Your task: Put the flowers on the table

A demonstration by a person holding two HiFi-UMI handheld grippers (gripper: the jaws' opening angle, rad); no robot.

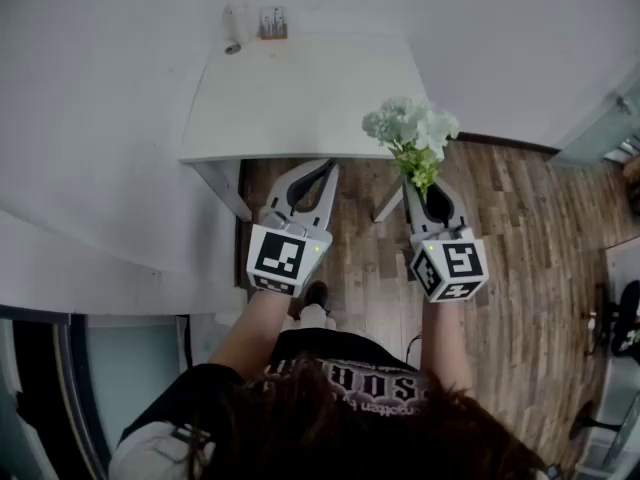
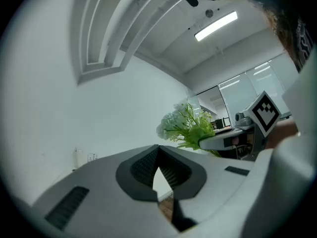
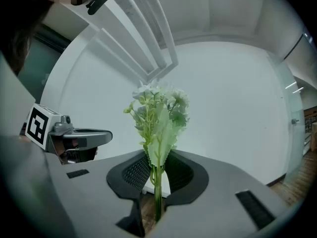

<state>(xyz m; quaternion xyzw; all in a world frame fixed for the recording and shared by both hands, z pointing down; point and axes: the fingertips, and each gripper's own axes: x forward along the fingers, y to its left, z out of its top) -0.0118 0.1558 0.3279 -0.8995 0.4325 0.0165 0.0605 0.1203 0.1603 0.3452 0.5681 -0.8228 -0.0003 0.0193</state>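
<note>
A bunch of pale white-green flowers point(image 1: 410, 128) stands upright in my right gripper point(image 1: 424, 186), which is shut on the green stems. In the right gripper view the stems run down between the dark pads point(image 3: 136, 175) and the flowers point(image 3: 158, 113) rise above the right gripper point(image 3: 157, 165). The blooms hang over the near right corner of the white table point(image 1: 300, 98). My left gripper point(image 1: 325, 173) is held level to the left, just before the table's front edge. It is shut with nothing in it, its tips touching in the left gripper view point(image 2: 158, 155). That view also shows the flowers point(image 2: 183, 125).
The table stands against a white wall, with two small fittings point(image 1: 272, 23) on the wall behind it. Its white legs point(image 1: 235, 193) reach down to a wooden floor point(image 1: 520, 228). A glass partition point(image 1: 130, 368) is at the lower left. Dark furniture point(image 1: 625, 318) is at the far right.
</note>
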